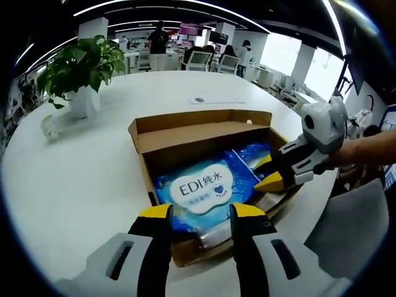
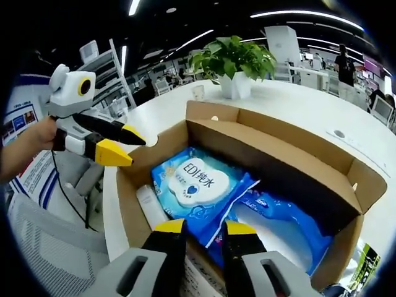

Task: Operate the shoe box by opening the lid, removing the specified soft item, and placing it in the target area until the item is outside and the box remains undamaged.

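An open-plan office, a round white tabletop (image 1: pixel 93 179): one cardboard shoe box (image 1: pixel 185 133) sits with its lid folded back, two blue wipe packs inside, the labelled wipe pack (image 1: pixel 201 189) uppermost. Left tool (image 1: pixel 201 213) and right tool (image 2: pixel 201 229) hover at the box rim, both with jaws parted, holding nothing. Risk, as I judge it: a jaw catching the cardboard wall and tearing it. One potted plant (image 1: pixel 80 68) stands behind.

Both views are looking down closely into the open shoe box (image 1: pixel 204 133) (image 2: pixel 272 154) from opposite sides
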{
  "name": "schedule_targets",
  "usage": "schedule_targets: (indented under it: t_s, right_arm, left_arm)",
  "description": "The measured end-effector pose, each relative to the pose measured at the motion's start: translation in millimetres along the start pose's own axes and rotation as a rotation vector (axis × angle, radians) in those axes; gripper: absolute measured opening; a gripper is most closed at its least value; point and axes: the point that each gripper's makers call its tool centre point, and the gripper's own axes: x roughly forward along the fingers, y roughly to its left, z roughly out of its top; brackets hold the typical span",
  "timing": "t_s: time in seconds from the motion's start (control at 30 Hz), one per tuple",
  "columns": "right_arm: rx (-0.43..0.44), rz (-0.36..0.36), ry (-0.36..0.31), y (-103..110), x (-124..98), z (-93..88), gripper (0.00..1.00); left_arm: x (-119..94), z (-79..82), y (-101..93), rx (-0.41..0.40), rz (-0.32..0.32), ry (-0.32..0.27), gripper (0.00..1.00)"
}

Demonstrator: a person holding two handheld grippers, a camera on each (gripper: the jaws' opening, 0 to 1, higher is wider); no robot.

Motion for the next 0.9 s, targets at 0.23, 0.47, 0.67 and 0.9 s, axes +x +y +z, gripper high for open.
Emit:
schedule_targets:
  t_s: [0.23, 0.47, 0.67, 0.9]
  right_arm:
    - [0.053, -0.012, 0.004, -2.5, 5.8, 2.5, 0.13]
    - [0.082, -0.043, 0.013, -4.2, 7.4, 5.2, 0.03]
    - [0.049, -0.060, 0.009, -2.0, 3.6, 6.9, 0.00]
    - [0.046, -0.068, -0.022, -1.7, -3.8, 13.8, 0.00]
  left_arm:
    - [-0.7, -3.4, 4.6, -0.004, 0.001, 0.000, 0.37]
    - [-0.4, -4.8, 7.0, -0.006, 0.001, 0.001, 0.36]
    - [0.9, -4.3, 7.0, -0.001, -0.002, 0.002, 0.36]
    - [1.0, -4.5, 3.1, 0.006, -0.001, 0.006, 0.36]
